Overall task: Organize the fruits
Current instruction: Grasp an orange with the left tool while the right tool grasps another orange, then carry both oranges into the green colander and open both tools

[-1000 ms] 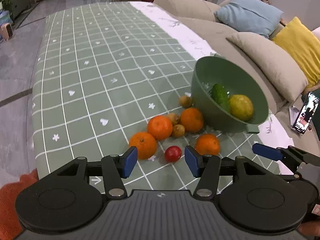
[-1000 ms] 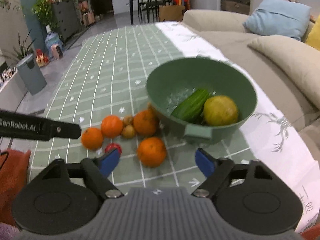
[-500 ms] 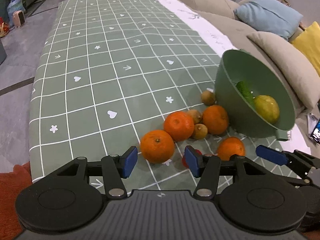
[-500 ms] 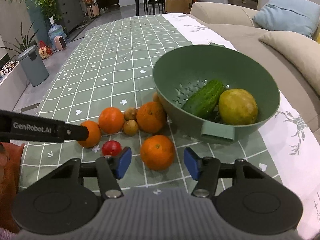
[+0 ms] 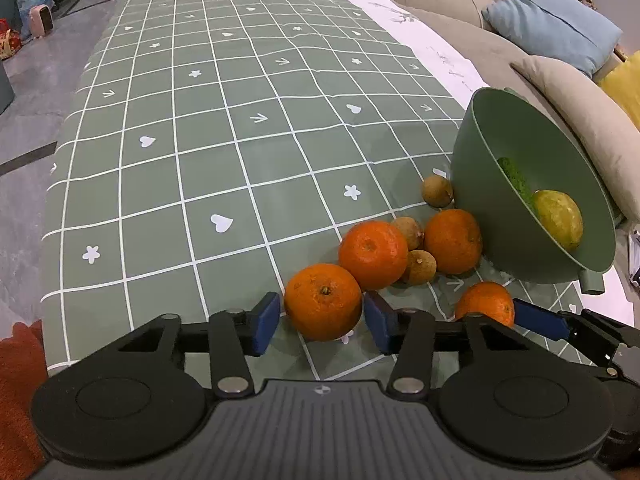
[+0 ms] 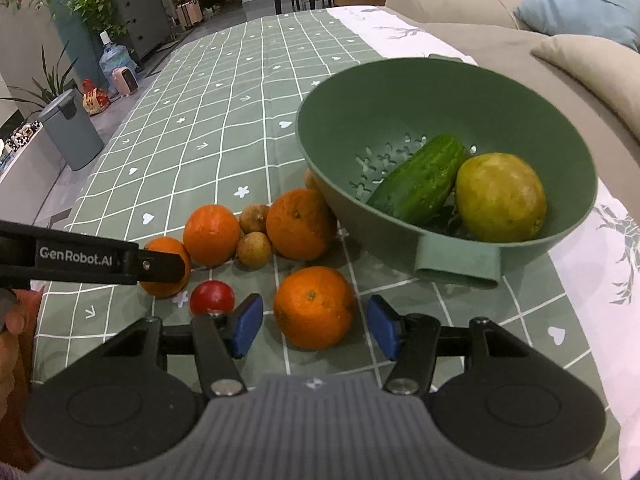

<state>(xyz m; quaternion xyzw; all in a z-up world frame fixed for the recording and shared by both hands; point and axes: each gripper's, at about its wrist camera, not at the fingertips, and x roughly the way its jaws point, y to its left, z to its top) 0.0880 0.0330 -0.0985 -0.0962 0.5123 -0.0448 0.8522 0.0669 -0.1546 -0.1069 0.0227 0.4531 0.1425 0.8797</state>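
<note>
Several oranges and small brown fruits lie on the green checked tablecloth (image 5: 224, 128) beside a green colander bowl (image 6: 400, 92). The bowl holds a cucumber (image 6: 416, 178) and a yellow-green fruit (image 6: 500, 196). My left gripper (image 5: 322, 324) is closing around the nearest orange (image 5: 323, 302); its blue pads stand just at the fruit's sides. Another orange (image 6: 314, 308) sits between the jaws of my right gripper (image 6: 316, 330), with a small gap on each side. A small red fruit (image 6: 212, 296) lies just left of the right gripper. One finger of the left gripper (image 6: 80, 256) crosses the right wrist view.
A beige sofa with blue (image 5: 552, 32) and yellow cushions runs along the table's right side. White cloth (image 6: 600, 320) covers the table's right strip. On the floor to the left stand a grey bin (image 6: 72, 132), plants and a water bottle. An orange sleeve (image 5: 20, 380) shows at lower left.
Both grippers have come down and forward to the fruit. The left now straddles the front-left orange, its jaws narrower. The right has narrowed its jaws around the front-right orange.
</note>
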